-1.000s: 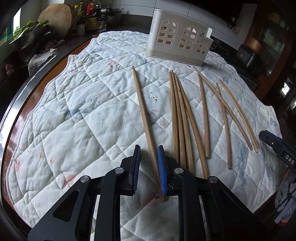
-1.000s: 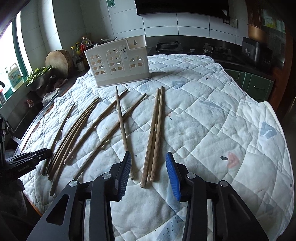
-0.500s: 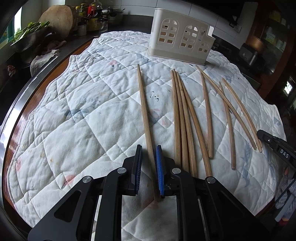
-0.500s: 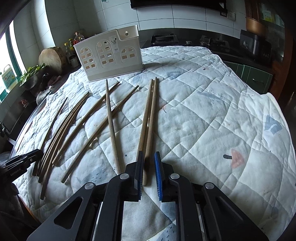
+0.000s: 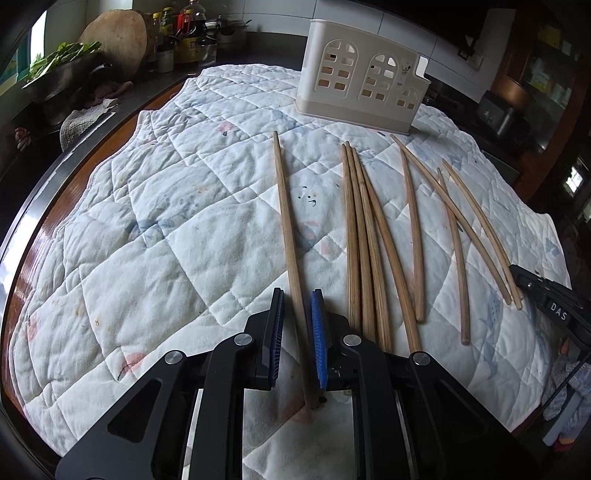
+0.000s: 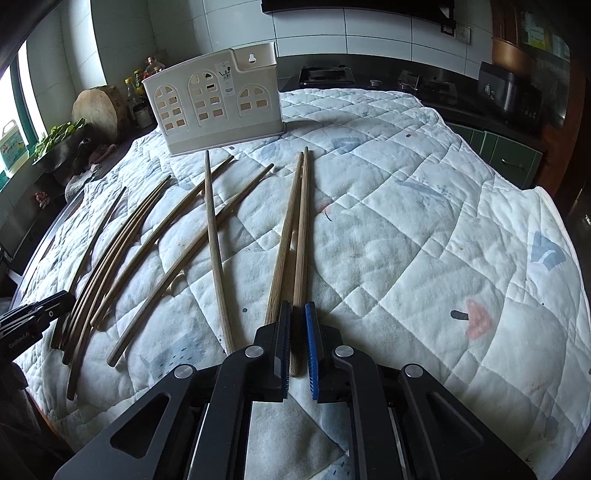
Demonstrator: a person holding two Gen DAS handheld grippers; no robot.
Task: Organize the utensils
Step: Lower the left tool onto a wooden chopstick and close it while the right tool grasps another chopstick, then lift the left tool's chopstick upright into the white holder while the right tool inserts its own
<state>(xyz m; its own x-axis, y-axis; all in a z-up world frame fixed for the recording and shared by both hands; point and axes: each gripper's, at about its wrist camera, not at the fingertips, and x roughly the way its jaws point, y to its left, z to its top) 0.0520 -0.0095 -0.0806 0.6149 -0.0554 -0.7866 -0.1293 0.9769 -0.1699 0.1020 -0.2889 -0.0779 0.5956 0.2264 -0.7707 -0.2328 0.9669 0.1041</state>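
Note:
Several wooden chopsticks lie on a white quilted cloth (image 5: 155,236) before a cream utensil holder (image 5: 360,79), which also shows in the right wrist view (image 6: 214,101). My left gripper (image 5: 297,299) is shut on the lone leftmost chopstick (image 5: 286,221) near its close end. A bundle of chopsticks (image 5: 364,240) lies just right of it. My right gripper (image 6: 297,310) is shut on the right one of a pair of chopsticks (image 6: 303,229); the other of the pair (image 6: 284,240) runs under the left jaw. A single chopstick (image 6: 214,243) lies left of them.
The cloth covers a round wooden table (image 5: 33,229). Behind it stand a counter with bottles (image 5: 184,37), a chopping block (image 5: 114,33), greens in a bowl (image 5: 62,61) and a stove (image 6: 325,75). The right gripper's tip shows in the left wrist view (image 5: 546,295).
Both grippers have closed: the left around the lone chopstick, the right from wide open onto the pair's right chopstick. Both have moved slightly forward.

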